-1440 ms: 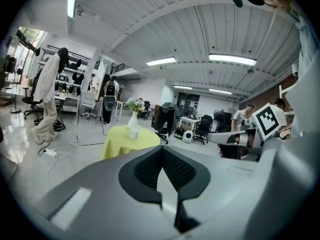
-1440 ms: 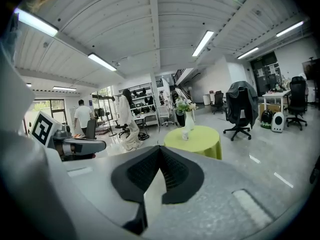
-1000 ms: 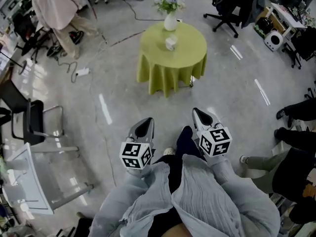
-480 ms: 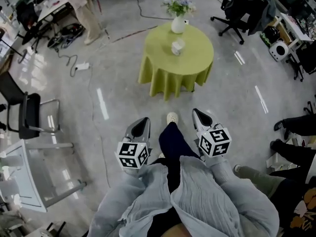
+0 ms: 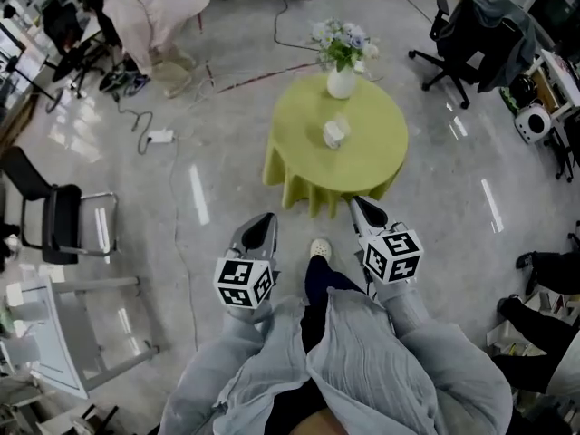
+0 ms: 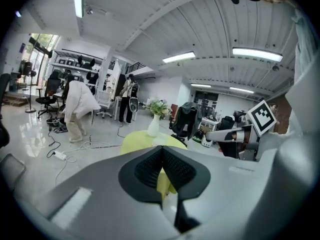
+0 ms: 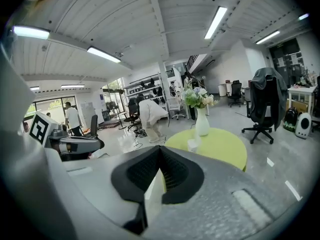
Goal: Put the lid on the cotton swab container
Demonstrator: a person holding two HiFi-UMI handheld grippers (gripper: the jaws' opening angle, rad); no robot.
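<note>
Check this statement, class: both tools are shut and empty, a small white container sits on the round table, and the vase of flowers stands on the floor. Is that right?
No. The head view shows the vase of flowers standing on the round table, behind the small white container. The rest holds: the left tool and the right tool are shut and empty.

The small pale container (image 5: 334,134) on the round table (image 5: 381,143) is too small to tell whether its lid is on. The yellow-green cloth (image 5: 294,175) hides the table's legs. In the left gripper view the left gripper (image 6: 161,148), jaws closed, covers most of the table. At the right edge, a person's legs (image 5: 546,266) are cut off.
</note>
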